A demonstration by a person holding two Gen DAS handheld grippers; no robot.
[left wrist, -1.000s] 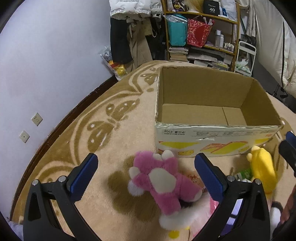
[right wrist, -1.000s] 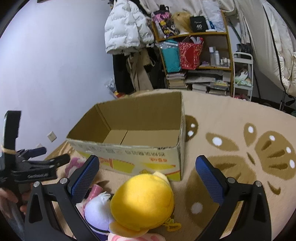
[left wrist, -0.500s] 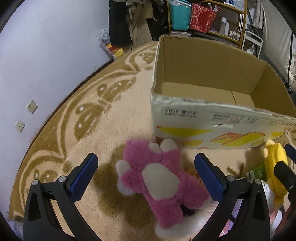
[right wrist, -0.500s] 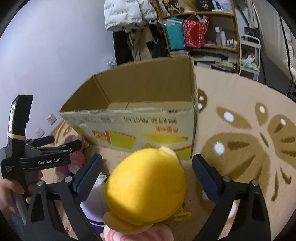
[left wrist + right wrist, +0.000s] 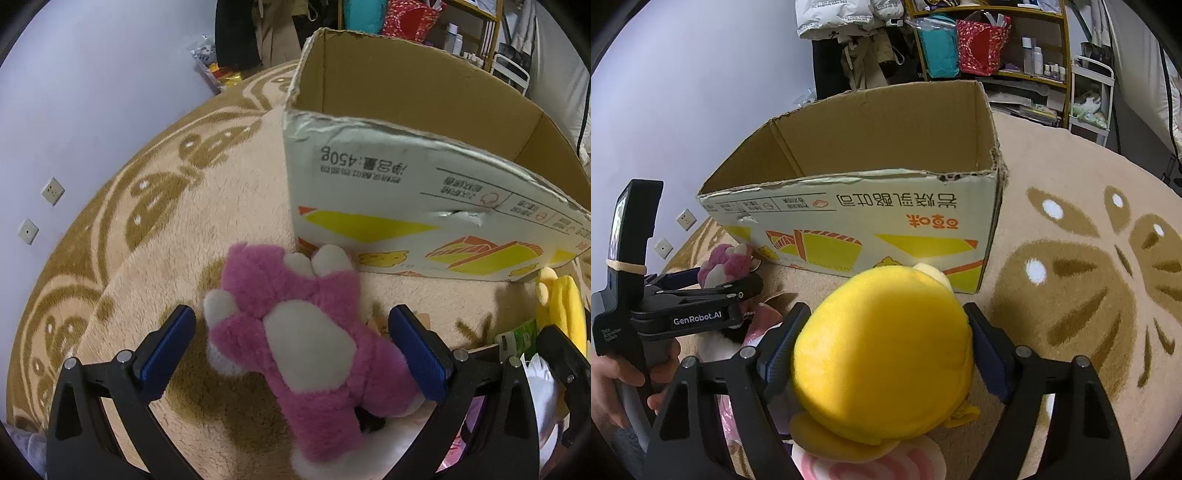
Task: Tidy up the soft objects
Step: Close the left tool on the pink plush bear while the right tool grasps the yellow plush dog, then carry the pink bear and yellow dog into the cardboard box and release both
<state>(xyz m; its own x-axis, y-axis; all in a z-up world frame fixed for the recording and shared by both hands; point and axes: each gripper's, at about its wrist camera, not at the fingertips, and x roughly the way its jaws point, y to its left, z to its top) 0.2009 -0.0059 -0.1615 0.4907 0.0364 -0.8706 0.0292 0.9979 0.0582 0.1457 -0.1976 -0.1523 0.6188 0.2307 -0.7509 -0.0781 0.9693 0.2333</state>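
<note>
A: Closing in now, the right gripper point(image 5: 881, 354) is squeezing the yellow plush point(image 5: 882, 354); half a second back its fingers were standing clear of it. The toy is lying on the rug point(image 5: 1071, 295), just in front of the cardboard box point(image 5: 886, 221).

B: And the left gripper point(image 5: 291, 350) is hanging spread wide around the pink plush point(image 5: 303, 332), not touching it, having dropped closer. That toy is lying against the cardboard box's near wall, by its left corner.
</note>
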